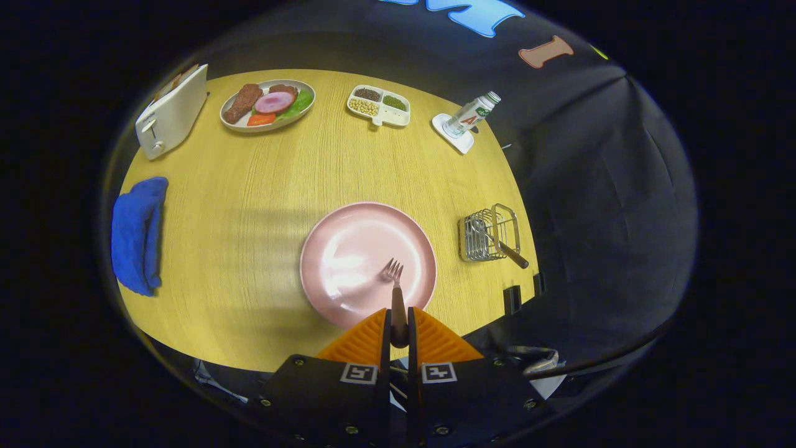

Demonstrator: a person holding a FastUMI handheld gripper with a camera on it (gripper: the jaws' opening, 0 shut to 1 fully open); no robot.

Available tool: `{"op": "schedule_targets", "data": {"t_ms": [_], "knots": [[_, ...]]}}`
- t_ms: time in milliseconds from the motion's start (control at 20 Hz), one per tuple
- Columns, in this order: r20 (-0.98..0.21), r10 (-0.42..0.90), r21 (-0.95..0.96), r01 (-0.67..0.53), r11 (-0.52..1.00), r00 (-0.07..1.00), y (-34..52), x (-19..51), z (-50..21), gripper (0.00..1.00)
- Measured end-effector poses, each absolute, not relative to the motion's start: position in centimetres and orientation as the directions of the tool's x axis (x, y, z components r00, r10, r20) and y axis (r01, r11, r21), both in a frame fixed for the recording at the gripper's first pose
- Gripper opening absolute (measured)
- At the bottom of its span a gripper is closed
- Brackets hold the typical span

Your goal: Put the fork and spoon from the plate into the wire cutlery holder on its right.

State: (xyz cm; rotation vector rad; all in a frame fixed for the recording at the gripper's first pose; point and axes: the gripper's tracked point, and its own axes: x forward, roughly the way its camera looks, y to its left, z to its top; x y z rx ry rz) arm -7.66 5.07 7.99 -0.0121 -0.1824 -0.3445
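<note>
We're looking down on a round worktop [249, 205] of pale yellow wood grain, and light is pooling softly across its middle. Black cloth [597, 186] hangs behind it as the booth's wall, falling in loose folds on the far side. Beyond the worktop's near rim we see darkness, the floor too dim to make out.

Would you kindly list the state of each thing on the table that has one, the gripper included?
Gripper: shut on the fork's handle, both orange fingers pressing it.
Fork: held, tines out over the plate.
Plate: bare.
Holder: holds one utensil, its brown handle leaning out.
Toaster: slices in the slots.
Bottle: capped, on a white coaster.
Food plate: full.
Divided tray: filled.
Blue cloth: bunched.
</note>
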Motion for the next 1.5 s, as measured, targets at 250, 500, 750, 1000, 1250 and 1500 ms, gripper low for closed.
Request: {"op": "schedule_targets", "data": {"t_ms": [250, 500, 750, 1000, 1250, 1500], "knots": [[0.207, -0.329, 0.009, 0.334, 0.942, 0.921, 4.6, -8.1, 8.9, 0.12], [0.239, -0.331, -0.004, 0.342, 0.94, 0.913, 4.1, -9.5, 10.1, 0.12], [0.253, -0.348, -0.011, 0.362, 0.932, 0.903, 3.2, -11.1, 10.8, 0.12], [0.281, -0.36, 0.011, 0.372, 0.928, 0.89, 1.5, -13.2, 12.8, 0.12], [0.309, -0.402, 0.066, 0.402, 0.913, 0.862, -1.8, -16.6, 15.3, 0.12], [0.318, -0.43, 0.131, 0.41, 0.903, 0.845, -6.1, -18.6, 17.5, 0.12]]}}
